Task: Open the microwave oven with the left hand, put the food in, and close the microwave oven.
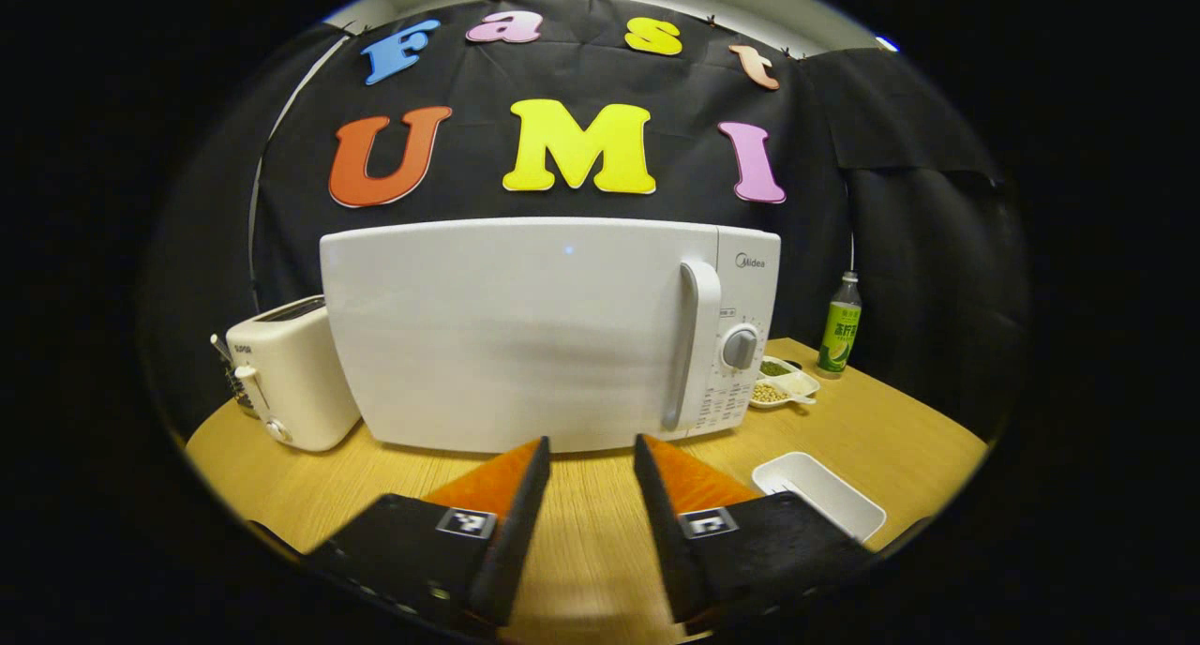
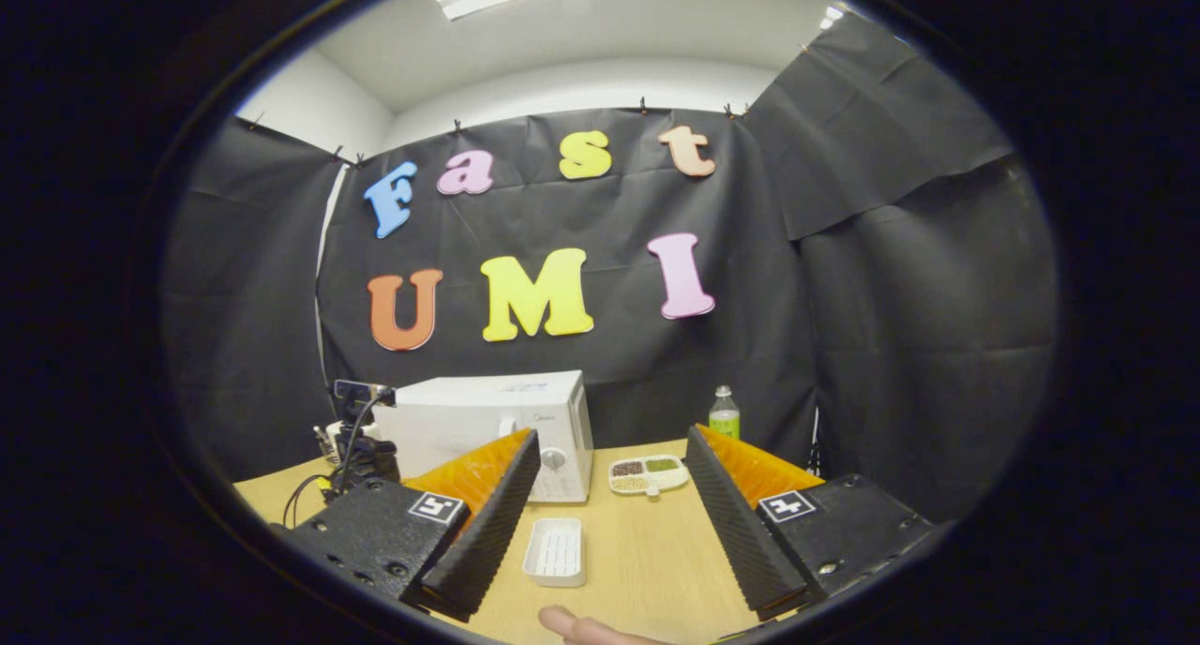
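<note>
- Left gripper [image 1: 592, 457] hovers wide open and empty, just short of the microwave [image 1: 525, 336], door closed, far centre of the table [image 1: 900, 429].
- Its handle [image 1: 696, 345], right of the door, looks stiff and smooth; hook it mid-length.
- Right gripper [image 2: 609, 481] gapes empty over the white tray [image 2: 555, 551].

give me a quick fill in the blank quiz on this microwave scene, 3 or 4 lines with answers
1. The microwave door is ____.
2. In the left gripper view, the appliance standing left of the microwave is a ____.
3. The left claw is ____, holding nothing.
4. The white tray on the table holds ____ food.

Answers: closed; toaster; open; no
</note>
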